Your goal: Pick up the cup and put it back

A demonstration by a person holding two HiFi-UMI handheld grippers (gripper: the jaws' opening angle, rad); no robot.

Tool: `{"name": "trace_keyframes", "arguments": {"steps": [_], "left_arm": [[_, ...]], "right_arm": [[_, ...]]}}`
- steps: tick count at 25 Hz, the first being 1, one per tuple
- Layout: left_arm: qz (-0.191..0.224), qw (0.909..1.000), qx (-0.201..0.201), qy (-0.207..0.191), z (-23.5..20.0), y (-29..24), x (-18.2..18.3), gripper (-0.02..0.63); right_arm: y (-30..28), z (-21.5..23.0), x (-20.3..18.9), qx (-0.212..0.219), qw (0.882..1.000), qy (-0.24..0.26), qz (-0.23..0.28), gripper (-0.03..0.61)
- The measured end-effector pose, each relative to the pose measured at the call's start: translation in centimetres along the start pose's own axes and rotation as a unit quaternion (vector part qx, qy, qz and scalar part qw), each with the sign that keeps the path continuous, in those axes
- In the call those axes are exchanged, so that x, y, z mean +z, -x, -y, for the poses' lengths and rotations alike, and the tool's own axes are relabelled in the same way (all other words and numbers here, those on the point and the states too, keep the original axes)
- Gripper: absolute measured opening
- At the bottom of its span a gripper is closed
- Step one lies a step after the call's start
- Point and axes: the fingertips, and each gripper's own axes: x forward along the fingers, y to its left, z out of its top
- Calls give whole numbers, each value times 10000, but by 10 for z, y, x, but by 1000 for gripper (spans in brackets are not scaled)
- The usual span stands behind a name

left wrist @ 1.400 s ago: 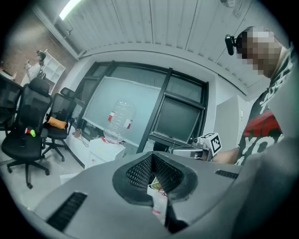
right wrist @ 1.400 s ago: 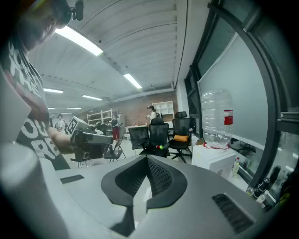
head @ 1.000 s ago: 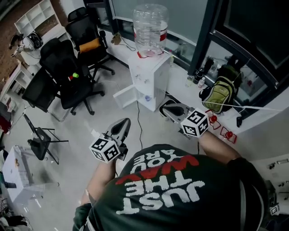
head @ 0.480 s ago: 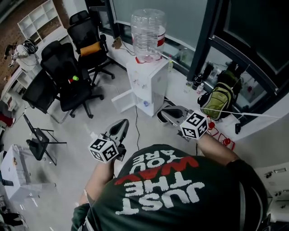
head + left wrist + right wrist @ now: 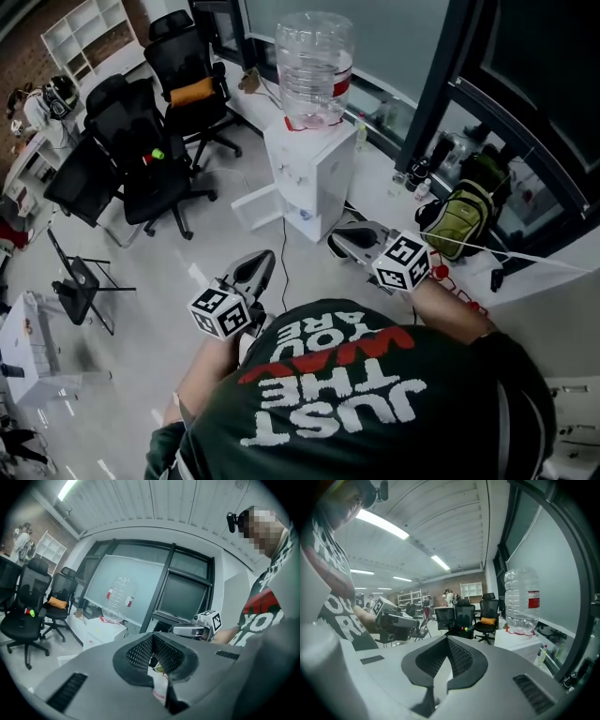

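The person is holding both forearms out ahead of a dark green shirt point(image 5: 356, 403) printed with white and red letters. The left gripper point(image 5: 262, 256), a smooth grey tapered shell with a black-and-white marker cube at its back, is pointing roughly level toward the water dispenser point(image 5: 314, 178). Its black, mesh-textured jaws are lying together with only a thin slit between them, gripping nothing. The right gripper point(image 5: 337, 242), of the same make, is tipping slightly downward toward the dispenser's foot, and its jaws are likewise clenched on nothing. The two grippers are sitting side by side, apart.

The dispenser is a white boxy cabinet standing on the pale grey floor point(image 5: 169, 272) against the edge of the white window ledge point(image 5: 382, 187). It is carrying an upturned clear, ribbed plastic bottle point(image 5: 314, 66) with a red label. An olive-green fabric backpack point(image 5: 457, 206) is sitting on the ledge, to the dispenser's right. Black mesh-backed swivel chairs point(image 5: 141, 150) are standing at the floor's left side, one bearing an orange cushion point(image 5: 192, 92).

The cup is not showing clearly in any view.
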Motion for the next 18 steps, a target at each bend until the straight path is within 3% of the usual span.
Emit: {"name": "trace_keyframes", "arguments": {"steps": [6, 13, 18], "left_arm": [[-26, 9998, -69, 173, -92, -19, 7, 8], [-228, 9987, -408, 221, -265, -64, 47, 8], [-361, 9976, -575, 129, -360, -100, 67, 8]], "right_arm": [[-79, 37, 7, -18, 9999, 1, -149, 32], [-229, 100, 52, -207, 9994, 42, -291, 32], [-314, 146, 78, -312, 9985, -20, -451, 32]]}}
